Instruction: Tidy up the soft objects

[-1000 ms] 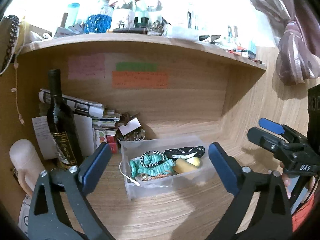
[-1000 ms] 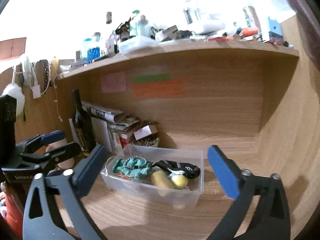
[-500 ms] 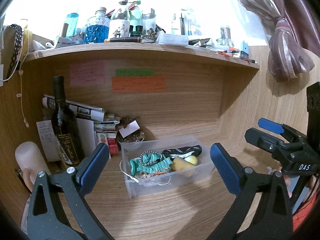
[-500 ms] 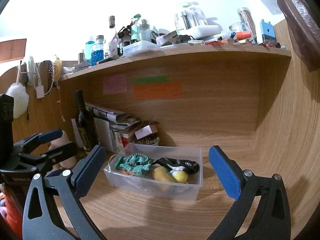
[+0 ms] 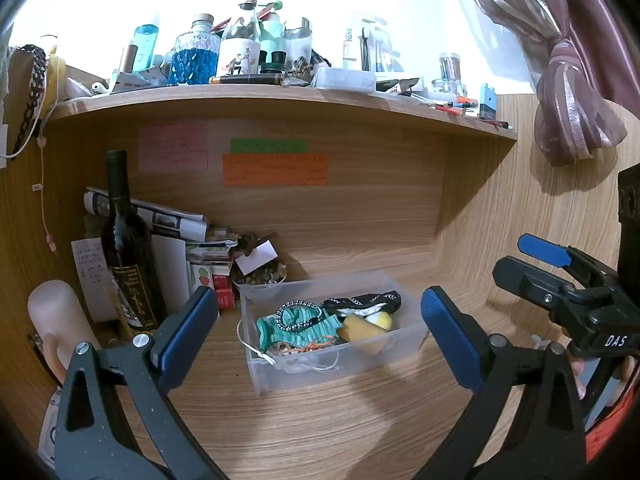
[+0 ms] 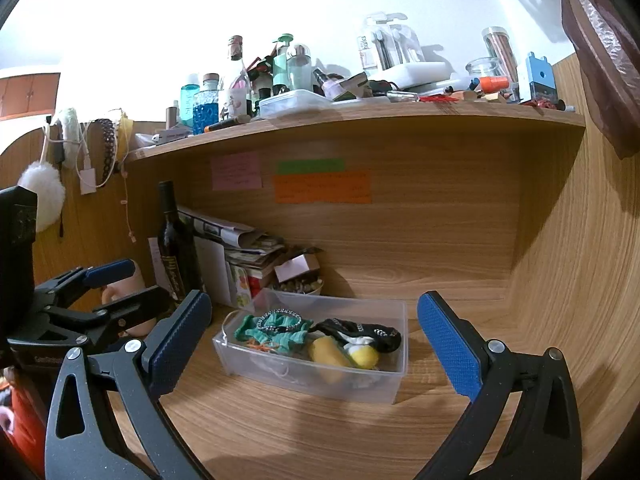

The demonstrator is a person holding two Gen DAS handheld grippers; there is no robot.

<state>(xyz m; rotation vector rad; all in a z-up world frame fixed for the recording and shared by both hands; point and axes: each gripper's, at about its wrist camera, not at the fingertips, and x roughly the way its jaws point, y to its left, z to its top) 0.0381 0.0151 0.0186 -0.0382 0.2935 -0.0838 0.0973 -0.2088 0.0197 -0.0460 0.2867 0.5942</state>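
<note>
The clear plastic rectangular bin (image 5: pixel 332 344) sits on the wooden desk surface (image 5: pixel 320 420), ahead of both my grippers and apart from them; in it lie a teal ribbed fabric piece (image 5: pixel 296 326) with a black-and-white braided band (image 5: pixel 298 314) on top of it, a black patterned cloth band (image 5: pixel 362 300), a yellow sponge-like lump (image 5: pixel 360 330) and a small yellow ball (image 6: pixel 363 356), with some orange thread and white cord tangled beneath. I see no soft thing loose on the desk, so I judge the gathering to be largely done, perhaps finished; what may be left is only a tidy of the bin, though I cannot tell what lies outside these views. My left gripper (image 5: pixel 320 332) hangs with its blue-padded fingers wide apart and nothing between them; my right gripper (image 6: pixel 314 344) is likewise spread and empty. Just behind the bin stand a small bowl of trinkets (image 5: pixel 260 276), a stack of papers and magazines (image 5: pixel 172 236) and a dark glass wine bottle (image 5: pixel 126 248); above runs a cluttered wooden shelf (image 5: pixel 280 100).
</note>
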